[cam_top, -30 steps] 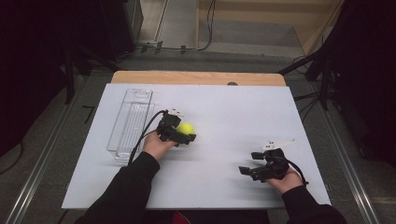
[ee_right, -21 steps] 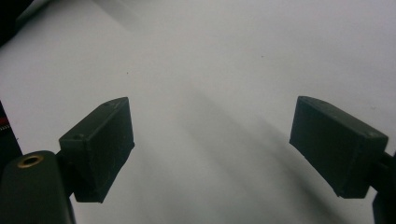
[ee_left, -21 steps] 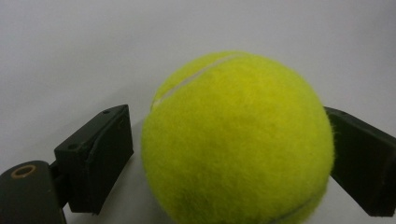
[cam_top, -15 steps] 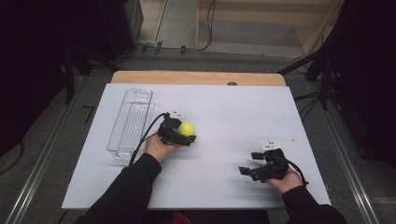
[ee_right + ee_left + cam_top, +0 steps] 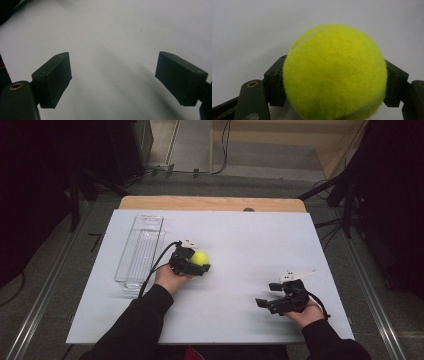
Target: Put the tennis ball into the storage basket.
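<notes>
While the left gripper (image 5: 196,261) is clamping a yellow tennis ball (image 5: 200,258) between its two black jaws, the person's left hand (image 5: 169,277) is holding it just above the white board (image 5: 240,235), a little to the right of the clear plastic tray (image 5: 139,253). Seen through the left gripper view, the tennis ball (image 5: 335,72) is pressing against a pad on each side, with its pale seam curving over the top and across the lower right. That tray is lying lengthwise near the board's left edge, well apart from the ball. Far to the right of the tray, close to the board's near edge, the right hand (image 5: 306,312) is holding the right gripper (image 5: 265,301) with its jaws standing wide apart. Looking along the right gripper (image 5: 113,77) itself, nothing but bare white board is showing between its pads, with a soft shadow crossing the surface.
</notes>
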